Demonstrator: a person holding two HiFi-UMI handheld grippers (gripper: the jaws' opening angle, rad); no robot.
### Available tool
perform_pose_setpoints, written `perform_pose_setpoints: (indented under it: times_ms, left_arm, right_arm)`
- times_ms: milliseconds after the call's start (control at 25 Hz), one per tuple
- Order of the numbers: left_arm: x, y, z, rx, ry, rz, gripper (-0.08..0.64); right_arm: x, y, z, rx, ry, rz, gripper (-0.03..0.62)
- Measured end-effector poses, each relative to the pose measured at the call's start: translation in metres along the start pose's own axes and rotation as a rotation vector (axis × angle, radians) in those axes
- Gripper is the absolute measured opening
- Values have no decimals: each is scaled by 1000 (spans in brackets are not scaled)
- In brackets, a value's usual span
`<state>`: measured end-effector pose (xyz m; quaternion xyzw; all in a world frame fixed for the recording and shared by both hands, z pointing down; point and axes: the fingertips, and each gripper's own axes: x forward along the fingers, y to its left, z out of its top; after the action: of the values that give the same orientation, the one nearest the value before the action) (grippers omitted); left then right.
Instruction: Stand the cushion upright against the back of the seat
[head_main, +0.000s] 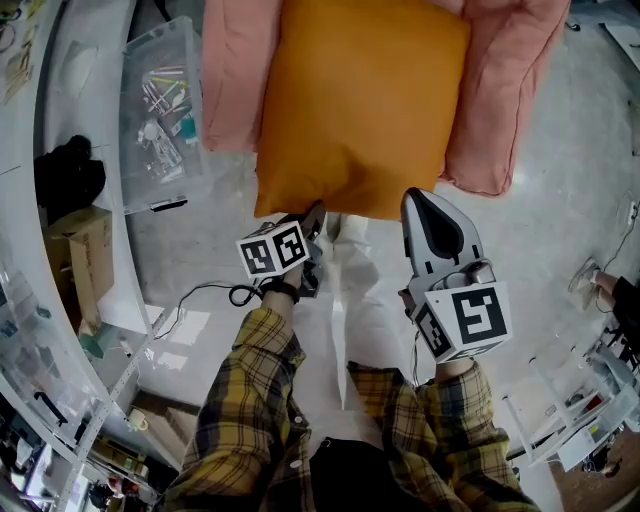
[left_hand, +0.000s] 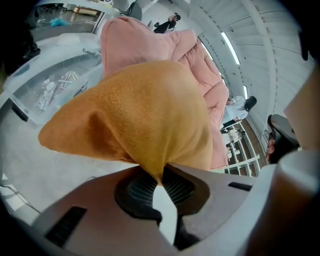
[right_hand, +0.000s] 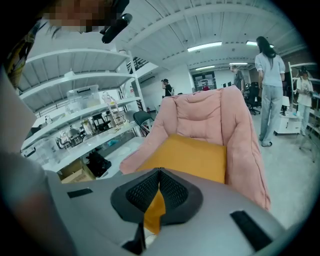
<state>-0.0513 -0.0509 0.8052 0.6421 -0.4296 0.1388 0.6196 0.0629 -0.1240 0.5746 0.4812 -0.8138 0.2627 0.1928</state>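
Two claws meet the near edge of the cushion (head_main: 355, 100), one at each near corner. The orange cushion lies flat on the pink seat (head_main: 500, 110), its far edge toward the padded back and its near edge hanging past the seat front over the floor (head_main: 560, 230).

The left claw (head_main: 315, 215) is clamped on the near left corner. In the left gripper view the fabric gathers into a point pinched between the pads, and the cushion (left_hand: 140, 115) rises in a fold above the left claw (left_hand: 159, 175).

The right claw (head_main: 415, 200) sits at the near right corner. In the right gripper view the tips of the right claw (right_hand: 159, 172) are together, with a strip of orange showing in the slit between the pads. Whether that strip is pinched fabric or the cushion (right_hand: 192, 157) seen through the gap, I cannot tell. Beyond it the cushion looks flat, the seat back (right_hand: 210, 112) upright behind it.

Plaid sleeves (head_main: 250, 390) reach to both claws. A clear bin (head_main: 160, 110) stands on the floor left of the seat, and a cardboard box (head_main: 85, 240) lies further left, under a white shelf.
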Motion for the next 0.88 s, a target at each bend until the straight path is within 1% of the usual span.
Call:
perform_pose_setpoints:
  times_ms: [200, 360, 440, 520, 680, 880]
  left_arm:
    - [-9, -10, 1, -19, -6, 8, 25]
    - [-17, -24, -2, -46, 10, -21, 25]
    - [-22, -33, -5, -41, 21, -32, 25]
    - [-30, -45, -6, -37, 26, -42, 25]
    - [-51, -77, 2, -98, 1, -89, 23]
    - [-76, -114, 21, -125, -25, -134, 21]
  right_arm:
    - [-6, -1, 7, 2, -15, -5, 18]
    - [-14, 3, 14, -3, -26, 0, 18]
    - [-20, 6, 16, -4, -27, 5, 18]
    - [-28, 9, 20, -2, -26, 9, 18]
    - [-47, 9, 36, 4, -34, 11, 18]
    - [-70, 6, 62, -11, -83, 4, 18]
